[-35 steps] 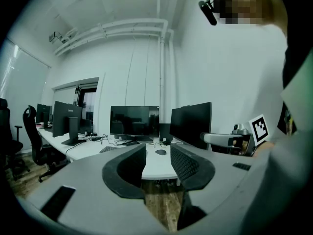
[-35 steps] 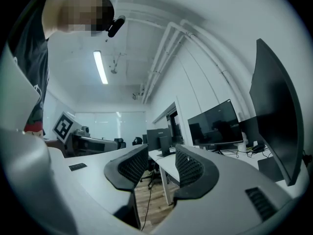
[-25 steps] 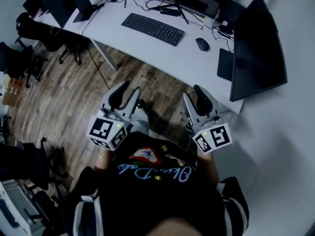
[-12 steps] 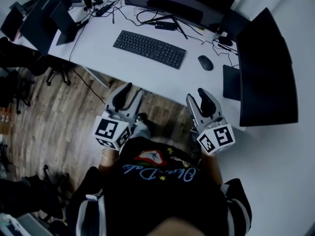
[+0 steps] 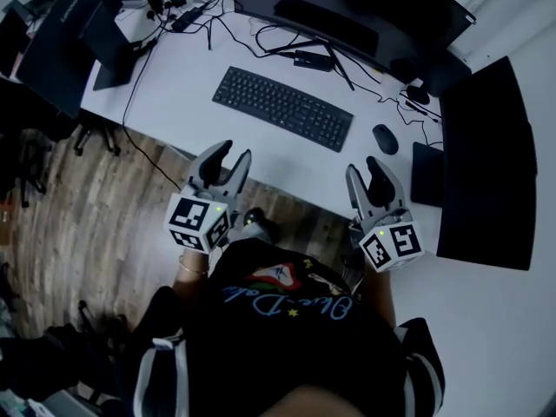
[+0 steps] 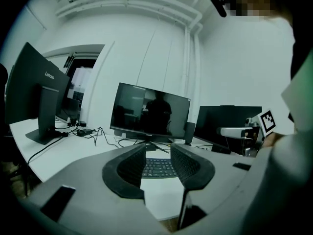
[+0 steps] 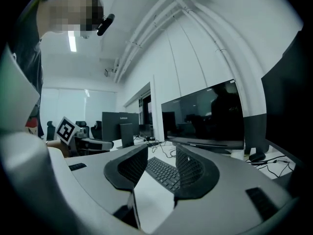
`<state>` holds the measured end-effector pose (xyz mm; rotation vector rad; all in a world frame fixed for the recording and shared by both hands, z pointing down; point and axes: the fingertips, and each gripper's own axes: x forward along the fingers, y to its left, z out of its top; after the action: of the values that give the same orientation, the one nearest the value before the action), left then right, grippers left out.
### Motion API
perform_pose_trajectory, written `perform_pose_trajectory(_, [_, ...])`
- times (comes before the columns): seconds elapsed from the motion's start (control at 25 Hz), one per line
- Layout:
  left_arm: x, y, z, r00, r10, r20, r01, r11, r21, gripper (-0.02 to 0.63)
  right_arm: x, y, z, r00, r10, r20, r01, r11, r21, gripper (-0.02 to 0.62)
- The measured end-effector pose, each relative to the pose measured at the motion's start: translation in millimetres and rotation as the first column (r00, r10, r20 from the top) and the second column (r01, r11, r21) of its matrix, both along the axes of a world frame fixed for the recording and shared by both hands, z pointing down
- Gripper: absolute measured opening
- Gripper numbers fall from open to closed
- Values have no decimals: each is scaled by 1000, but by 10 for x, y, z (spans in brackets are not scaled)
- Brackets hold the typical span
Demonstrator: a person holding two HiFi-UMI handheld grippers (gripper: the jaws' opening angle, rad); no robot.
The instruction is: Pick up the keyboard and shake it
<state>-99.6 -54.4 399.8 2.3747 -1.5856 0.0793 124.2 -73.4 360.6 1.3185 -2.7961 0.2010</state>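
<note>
A black keyboard lies flat on the white desk, in front of a wide monitor. Both grippers hover short of the desk's near edge and touch nothing. My left gripper points at the keyboard's left end, and its jaws stand apart with nothing between them. My right gripper is below the keyboard's right end, also open and empty. In the left gripper view the keyboard shows through the gap of the left gripper. In the right gripper view the keyboard lies beyond the right gripper.
A black mouse sits right of the keyboard. A wide monitor stands behind it, a second dark screen at the right, another monitor at the left. Cables trail across the desk's back. Wooden floor lies below.
The desk and keyboard have drawn closer in the head view. Both grippers have moved forward to the desk's near edge, with their jaws still apart.
</note>
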Motion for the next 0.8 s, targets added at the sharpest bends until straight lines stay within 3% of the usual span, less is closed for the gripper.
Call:
perform_pose_trajectory(0.32, [-407, -542, 199, 1000, 23, -2, -23, 999, -43, 135, -63, -538, 228, 994, 110, -18, -111, 990, -84, 146])
perform_pose_trajectory(0.6, [-589, -846, 333, 998, 62, -11, -63, 996, -58, 135, 204, -963, 636, 969, 245, -38, -248, 952, -181, 149])
perform_pose_trajectory(0.8, [-596, -1000, 399, 998, 56, -17, -57, 994, -94, 135, 300, -1287, 1072, 971, 233, -55, -239, 921, -308, 151])
